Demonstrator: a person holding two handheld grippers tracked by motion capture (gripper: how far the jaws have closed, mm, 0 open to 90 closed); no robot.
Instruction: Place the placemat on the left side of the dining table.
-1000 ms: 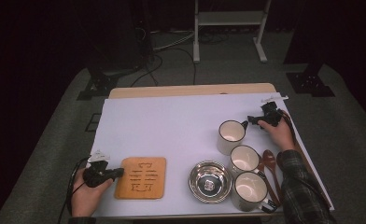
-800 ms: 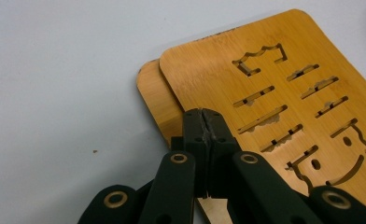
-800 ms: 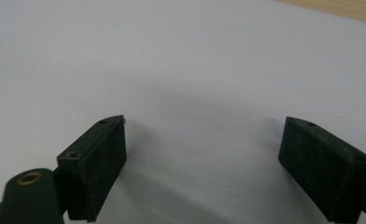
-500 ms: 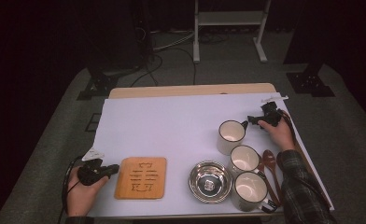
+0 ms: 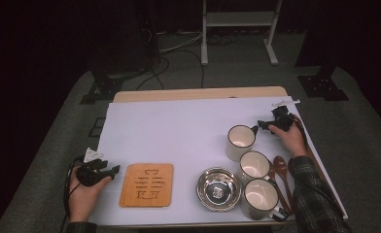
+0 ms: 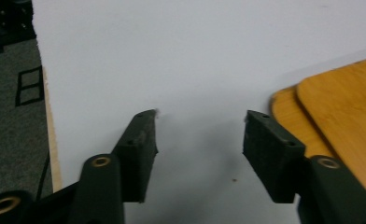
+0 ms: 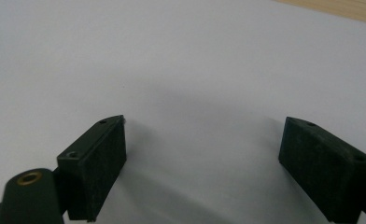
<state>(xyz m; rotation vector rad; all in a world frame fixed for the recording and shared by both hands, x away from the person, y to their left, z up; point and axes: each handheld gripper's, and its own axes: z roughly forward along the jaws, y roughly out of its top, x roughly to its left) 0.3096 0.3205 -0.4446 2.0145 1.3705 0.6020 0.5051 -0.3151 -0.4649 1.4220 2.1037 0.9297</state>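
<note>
Left claw (image 5: 112, 171) just off the wooden trivet (image 5: 147, 185)

Its jaws have just been opening, empty; your right claw (image 5: 262, 124) is also apart. Trivet lies at three o'clock; draw clear level without nudging it.

From where I work, the one sign I can make out is a cut-through character, like a Chinese sign, in the middle of the wooden trivet (image 5: 146, 185) on the bench; I cannot read its meaning. Nothing else here carries legible text or numbers.
</note>
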